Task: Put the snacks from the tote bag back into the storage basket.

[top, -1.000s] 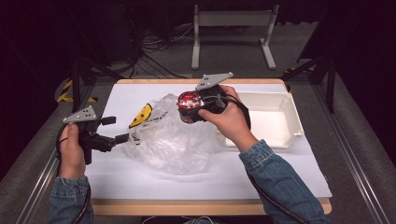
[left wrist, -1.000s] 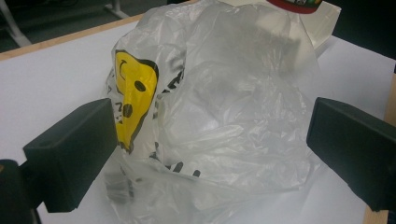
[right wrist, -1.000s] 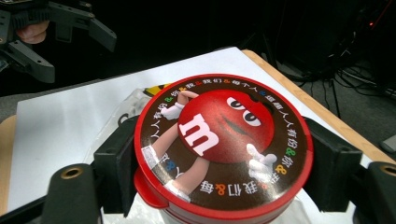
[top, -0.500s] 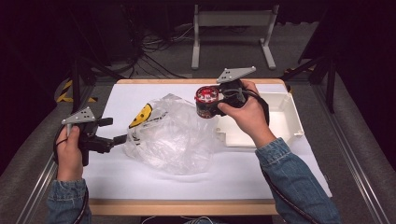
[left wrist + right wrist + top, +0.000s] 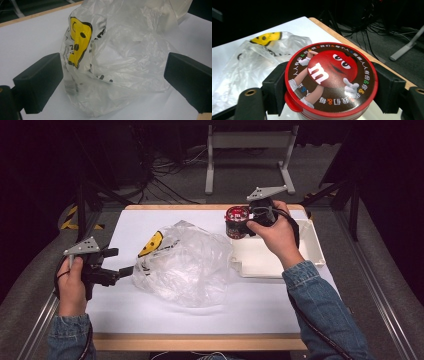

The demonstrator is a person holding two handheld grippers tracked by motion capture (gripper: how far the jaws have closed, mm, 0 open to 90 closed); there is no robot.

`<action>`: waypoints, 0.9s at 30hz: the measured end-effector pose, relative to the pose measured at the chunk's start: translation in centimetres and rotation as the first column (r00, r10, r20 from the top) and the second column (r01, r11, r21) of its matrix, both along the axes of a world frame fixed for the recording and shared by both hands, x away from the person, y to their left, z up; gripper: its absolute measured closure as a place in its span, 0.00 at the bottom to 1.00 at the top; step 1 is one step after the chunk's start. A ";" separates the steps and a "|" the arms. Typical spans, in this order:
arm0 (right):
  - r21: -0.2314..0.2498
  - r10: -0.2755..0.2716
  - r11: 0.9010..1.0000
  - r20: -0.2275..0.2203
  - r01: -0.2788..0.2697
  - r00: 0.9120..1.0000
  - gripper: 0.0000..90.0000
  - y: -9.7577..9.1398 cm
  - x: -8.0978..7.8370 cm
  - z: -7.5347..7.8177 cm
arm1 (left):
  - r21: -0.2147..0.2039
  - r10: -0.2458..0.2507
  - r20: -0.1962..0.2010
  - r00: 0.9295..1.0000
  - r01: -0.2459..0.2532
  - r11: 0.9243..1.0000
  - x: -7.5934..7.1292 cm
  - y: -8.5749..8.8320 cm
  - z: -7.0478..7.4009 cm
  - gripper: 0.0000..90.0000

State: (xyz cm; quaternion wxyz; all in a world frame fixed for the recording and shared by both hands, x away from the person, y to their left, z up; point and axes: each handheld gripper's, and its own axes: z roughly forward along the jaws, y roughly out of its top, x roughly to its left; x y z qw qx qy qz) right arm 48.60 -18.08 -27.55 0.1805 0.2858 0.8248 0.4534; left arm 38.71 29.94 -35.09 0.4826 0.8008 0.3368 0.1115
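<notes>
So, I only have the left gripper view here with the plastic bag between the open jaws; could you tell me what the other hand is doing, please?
Observer: The right gripper holds a round red-lidded candy tub, its jaws shut on either side of it.
Operator: Thank you. Is the tub resting on anything?
Observer: It looks lifted, at the near left corner of a white tray beside the plastic bag; contact I cannot tell.
Operator: And is anything in the tray?
Observer: From the high view its visible floor is bare, though the right hand covers part of it.
</notes>
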 end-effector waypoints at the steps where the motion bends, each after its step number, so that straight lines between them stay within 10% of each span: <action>1: 0.000 -0.004 1.000 0.001 0.004 1.000 0.27 -0.2 0.1 -0.1 | 0.000 0.000 0.001 1.000 0.000 1.000 0.0 0.1 0.0 0.03; 27: -0.013 -0.031 0.999 0.004 0.031 1.000 0.28 -4.2 3.7 -3.1 | 0.025 0.029 -0.031 0.999 -0.028 0.999 -1.2 0.6 -1.0 0.03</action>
